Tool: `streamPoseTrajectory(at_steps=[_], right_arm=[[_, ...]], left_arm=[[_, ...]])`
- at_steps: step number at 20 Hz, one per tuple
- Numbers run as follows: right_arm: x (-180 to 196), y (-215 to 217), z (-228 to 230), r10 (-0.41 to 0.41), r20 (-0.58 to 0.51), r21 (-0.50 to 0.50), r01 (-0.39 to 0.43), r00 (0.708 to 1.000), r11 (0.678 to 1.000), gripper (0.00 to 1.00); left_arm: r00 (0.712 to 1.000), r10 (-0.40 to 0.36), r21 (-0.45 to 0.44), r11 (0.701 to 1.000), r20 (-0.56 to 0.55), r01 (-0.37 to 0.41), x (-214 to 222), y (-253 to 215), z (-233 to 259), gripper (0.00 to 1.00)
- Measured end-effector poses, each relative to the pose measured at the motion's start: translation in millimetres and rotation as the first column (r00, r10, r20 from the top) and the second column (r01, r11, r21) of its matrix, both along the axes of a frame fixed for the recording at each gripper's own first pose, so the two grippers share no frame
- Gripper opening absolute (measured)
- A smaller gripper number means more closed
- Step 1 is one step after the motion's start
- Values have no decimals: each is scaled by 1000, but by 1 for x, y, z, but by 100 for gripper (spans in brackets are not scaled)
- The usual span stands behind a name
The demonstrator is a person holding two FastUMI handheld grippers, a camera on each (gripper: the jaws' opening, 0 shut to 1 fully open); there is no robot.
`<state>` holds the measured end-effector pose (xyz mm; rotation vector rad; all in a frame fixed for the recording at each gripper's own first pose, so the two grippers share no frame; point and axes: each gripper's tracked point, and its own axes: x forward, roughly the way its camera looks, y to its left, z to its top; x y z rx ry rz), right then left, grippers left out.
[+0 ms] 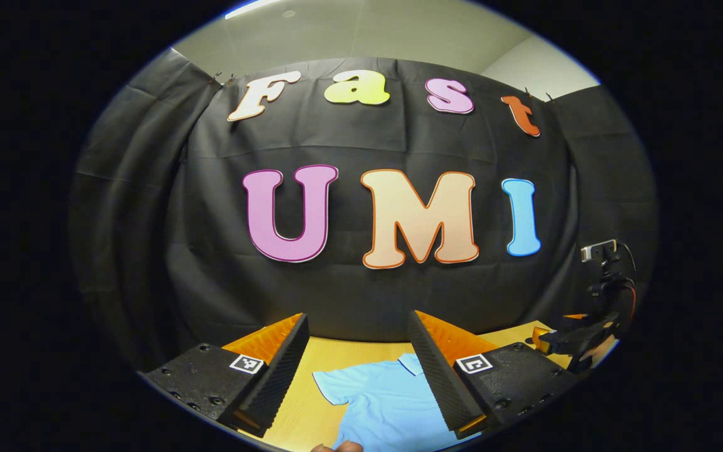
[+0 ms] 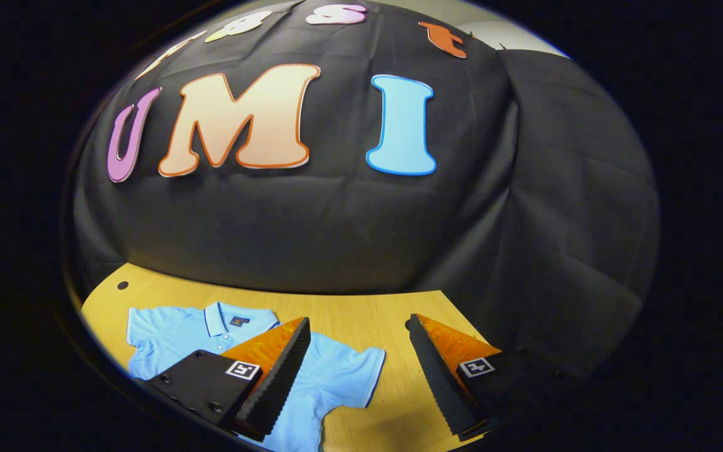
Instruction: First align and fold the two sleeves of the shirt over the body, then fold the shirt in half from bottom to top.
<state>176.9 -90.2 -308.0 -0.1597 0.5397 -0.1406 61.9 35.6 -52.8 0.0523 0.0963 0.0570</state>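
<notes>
Nothing of the folding looks done: the light blue shirt (image 2: 336, 376) lies flat and face up on the wooden table (image 2: 361, 314), collar toward the far edge, and both short sleeves are spread out to the sides. Both sleeve folds and the bottom-to-top fold are left to do.

In the right gripper view, the right gripper (image 2: 355, 376) stands with its fingers wide apart, holding nothing and seemingly raised above the table. Its left finger (image 2: 280, 370) crosses in front of the shirt's chest, while one sleeve (image 2: 355, 367) reaches into the gap between the fingers and stops short of the other finger, bare wood lying between them. Farther off, the collar (image 2: 223, 317) lies near the table's far edge.

In the left gripper view, the left gripper (image 1: 358, 376) is likewise spread open and empty. The other sleeve (image 1: 336, 383) and part of the shirt's body show low between its fingers, nearer the right one, with the collar just past them. Beyond, near the table's right edge, the other gripper is seen.
</notes>
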Motion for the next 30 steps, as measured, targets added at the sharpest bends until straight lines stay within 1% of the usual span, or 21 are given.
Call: streamPoseTrajectory(at_steps=[5,6,7,11,14,15,16,17,18,19,20,21,22,23,24,25,26,27,28,29,30], right_arm=[[6,-15,-61,-37,-108,-21,35,993,999,99],[6,-20,-72,-46,-127,-28,43,991,999,100],[4,-22,-82,-50,-146,-35,46,988,998,98],[0,-32,-119,-65,-207,-48,56,976,997,98],[-3,-40,-140,-84,-251,-57,71,964,996,98],[-6,-43,-149,-94,-272,-54,82,958,995,98],[-10,-45,-156,-109,-298,-44,100,948,994,100],[-13,-47,-163,-119,-320,-34,114,940,993,98],[-14,-50,-170,-130,-336,-27,129,933,991,100],[-16,-52,-179,-138,-349,-26,138,927,990,100],[-19,-53,-185,-142,-365,-26,143,920,989,97],[-23,-51,-187,-140,-386,-19,144,912,989,97],[-21,-48,-184,-141,-372,-12,147,918,989,97],[-19,-49,-189,-143,-372,-9,151,917,989,99],[-20,-46,-190,-134,-378,11,149,916,989,96],[-20,-42,-191,-126,-384,28,148,915,989,96],[-18,-35,-194,-112,-389,61,147,915,987,85],[-19,-31,-196,-107,-397,85,153,912,985,80],[-18,-29,-197,-107,-393,98,158,913,983,60],[-17,-26,-197,-101,-390,111,155,915,982,51],[-16,-25,-197,-101,-389,109,154,916,982,38]], left_arm=[[1000,16,-2,1000,-23,-16,8,13,-10,95],[999,18,-3,1000,-29,-18,10,14,-13,95],[999,19,-6,1000,-35,-19,11,15,-15,95],[998,28,-20,999,-65,-29,16,21,-28,95],[996,38,-18,999,-78,-39,18,26,-32,94],[996,40,-16,999,-81,-41,19,28,-33,94],[996,40,-14,999,-83,-42,20,28,-35,95],[995,43,-10,999,-85,-44,20,29,-35,95],[995,45,-8,999,-85,-46,22,30,-35,95],[995,46,-7,999,-86,-46,22,30,-36,95],[995,44,-6,999,-88,-45,23,31,-37,95],[995,43,-5,999,-90,-44,23,31,-37,95],[995,43,-2,999,-89,-44,24,30,-37,95],[995,42,0,999,-87,-43,25,29,-36,94],[995,40,1,999,-86,-40,24,28,-36,95],[995,38,1,999,-88,-38,25,28,-36,95],[995,37,2,999,-90,-37,26,27,-37,95],[995,36,0,999,-92,-36,27,27,-38,95],[995,36,-2,999,-95,-37,26,28,-39,95],[995,37,-5,999,-97,-38,26,28,-40,95],[994,40,-7,999,-100,-41,24,28,-41,95]])
